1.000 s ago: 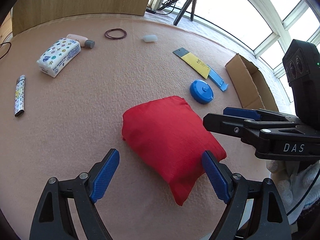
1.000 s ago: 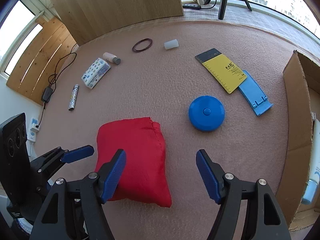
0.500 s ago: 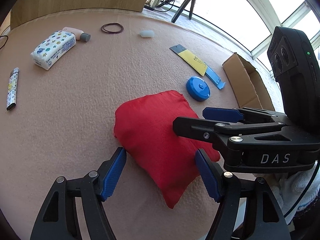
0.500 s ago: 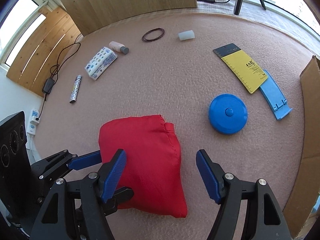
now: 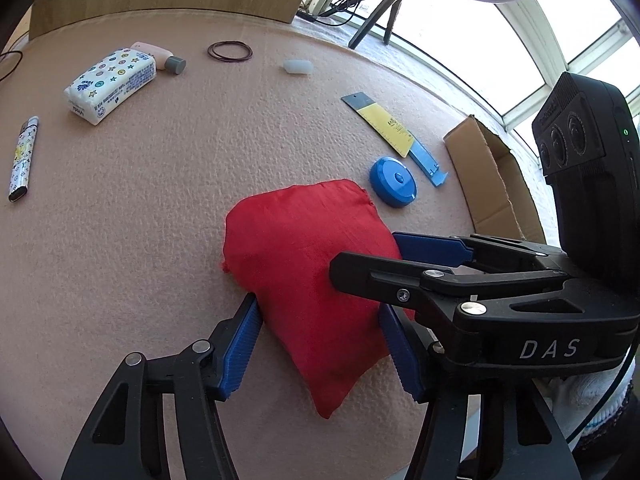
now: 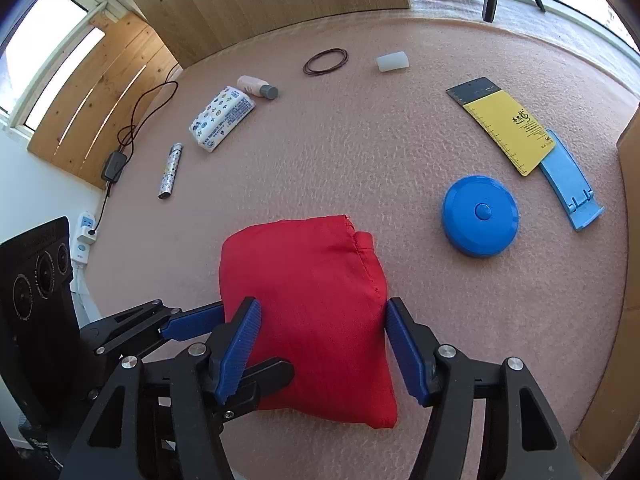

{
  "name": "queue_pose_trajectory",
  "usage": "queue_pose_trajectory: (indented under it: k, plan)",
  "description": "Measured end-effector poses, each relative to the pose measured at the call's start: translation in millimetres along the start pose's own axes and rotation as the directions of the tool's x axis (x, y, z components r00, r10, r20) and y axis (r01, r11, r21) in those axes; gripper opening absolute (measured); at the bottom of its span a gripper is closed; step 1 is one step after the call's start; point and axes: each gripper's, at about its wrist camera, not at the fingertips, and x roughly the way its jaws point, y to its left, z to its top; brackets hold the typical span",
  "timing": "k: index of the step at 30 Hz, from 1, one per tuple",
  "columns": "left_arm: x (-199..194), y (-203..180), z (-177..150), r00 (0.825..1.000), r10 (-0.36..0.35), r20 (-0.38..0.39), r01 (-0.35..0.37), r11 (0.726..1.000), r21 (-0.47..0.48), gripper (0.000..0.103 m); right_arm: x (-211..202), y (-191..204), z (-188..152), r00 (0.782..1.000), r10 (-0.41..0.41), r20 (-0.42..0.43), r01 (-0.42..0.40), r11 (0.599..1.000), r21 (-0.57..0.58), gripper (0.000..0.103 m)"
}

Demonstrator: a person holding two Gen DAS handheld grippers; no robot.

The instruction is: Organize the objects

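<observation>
A red cloth pouch [image 5: 304, 248] lies on the pink felt table [image 5: 160, 208], near its front. My left gripper [image 5: 320, 344] has its blue pads pressed against both sides of the pouch's near end. From the other side, my right gripper [image 6: 322, 344] clamps the same pouch [image 6: 312, 280], one pad on each flank. In the left wrist view the right gripper [image 5: 368, 256] crosses over the pouch from the right. The left gripper's fingers [image 6: 188, 322] show at the lower left of the right wrist view.
A blue round tape measure [image 6: 480, 216], a yellow ruler card [image 6: 504, 128] and a blue stand [image 6: 568, 184] lie to the right. An open cardboard box [image 5: 488, 176] stands at the right edge. A tissue pack [image 5: 112, 84], a small bottle [image 5: 160, 56], a lighter [image 5: 22, 160], hair ties [image 5: 230, 51] and a white cap [image 5: 298, 67] lie farther back.
Both grippers moved in over the red pouch and their jaws narrowed until the pads met its sides. The pouch now looks squeezed at its near end.
</observation>
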Motion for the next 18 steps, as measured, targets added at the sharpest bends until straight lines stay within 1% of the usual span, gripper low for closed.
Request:
queue_pose_trajectory:
  k: [5,9,14,18]
  plan:
    - [-2,-10,3,1.000,-0.005,0.010,0.005,1.000,0.008,0.061,-14,-5,-2,1.000,-0.004,0.028,0.004,1.000,0.016,0.057]
    - [-7,-28,10,1.000,-0.016,0.024,0.015,0.999,0.046,0.060,-34,-15,-2,0.997,-0.010,0.073,0.007,0.999,0.036,0.056]
    - [-10,-61,27,0.998,-0.033,0.050,0.028,0.994,0.109,0.060,-66,-33,-2,0.990,-0.025,0.138,0.015,0.998,0.068,0.056]
    - [-10,-92,44,0.996,-0.057,0.073,0.044,0.986,0.162,0.060,-94,-50,0,0.980,-0.050,0.194,0.033,0.995,0.092,0.056]
